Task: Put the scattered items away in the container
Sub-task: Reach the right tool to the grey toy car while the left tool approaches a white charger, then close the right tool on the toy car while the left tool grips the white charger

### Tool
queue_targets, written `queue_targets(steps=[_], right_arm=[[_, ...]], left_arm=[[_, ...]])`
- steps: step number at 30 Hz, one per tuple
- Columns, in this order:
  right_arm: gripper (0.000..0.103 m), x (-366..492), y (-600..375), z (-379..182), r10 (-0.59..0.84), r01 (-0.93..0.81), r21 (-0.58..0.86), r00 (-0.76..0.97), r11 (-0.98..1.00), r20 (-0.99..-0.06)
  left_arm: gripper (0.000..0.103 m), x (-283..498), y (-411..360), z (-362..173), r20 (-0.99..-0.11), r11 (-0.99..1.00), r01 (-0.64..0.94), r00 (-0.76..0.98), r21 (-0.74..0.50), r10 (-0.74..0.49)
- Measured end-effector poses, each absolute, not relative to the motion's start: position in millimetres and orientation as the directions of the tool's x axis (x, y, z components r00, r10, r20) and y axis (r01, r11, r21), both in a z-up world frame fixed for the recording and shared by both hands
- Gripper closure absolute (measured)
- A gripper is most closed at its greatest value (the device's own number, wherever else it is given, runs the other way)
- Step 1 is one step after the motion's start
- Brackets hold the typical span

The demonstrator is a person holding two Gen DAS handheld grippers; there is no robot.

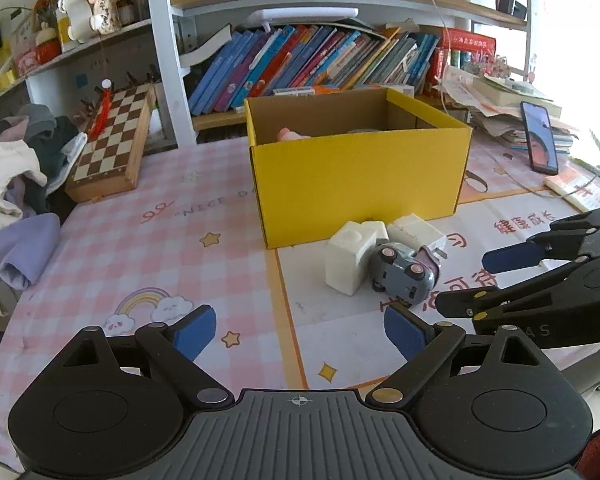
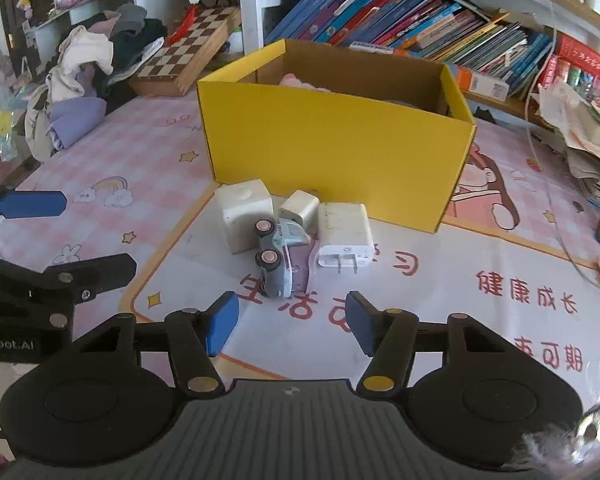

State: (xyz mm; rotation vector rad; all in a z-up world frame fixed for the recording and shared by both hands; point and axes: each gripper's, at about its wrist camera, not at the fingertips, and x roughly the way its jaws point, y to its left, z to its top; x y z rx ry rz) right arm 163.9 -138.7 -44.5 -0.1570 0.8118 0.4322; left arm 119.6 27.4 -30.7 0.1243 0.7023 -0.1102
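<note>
Car (image 2: 278, 258) on its side, lengthwise toward right gripper (image 2: 290, 322).

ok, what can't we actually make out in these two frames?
- Contents of the yellow box: both views, its front wall hides all but a pink item.
- Small white cube: left wrist view, mostly behind the tall white block.
- Toy car lies on its side; far side unseen.
</note>
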Motion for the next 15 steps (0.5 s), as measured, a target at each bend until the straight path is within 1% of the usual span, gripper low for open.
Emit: queue_targets(steps=[10, 15], right_arm=[[0.046, 199.3, -129.3, -52.7, 0.344, -0.471, 0.061, 0.546, 0.88, -0.764], [0.051, 213.6, -121.4, -59.0, 0.361, -0.508, 0.067, 0.508, 0.859, -0.782]], left_arm=[[0.01, 137.3, 33.6, -36.0, -0.664, 0.992, 0.108, 0.747, 0.058, -0.043], [0.011, 145.9, 34.7, -38.4, -0.67, 0.994, 0.095, 0.741, 0.053, -0.035]])
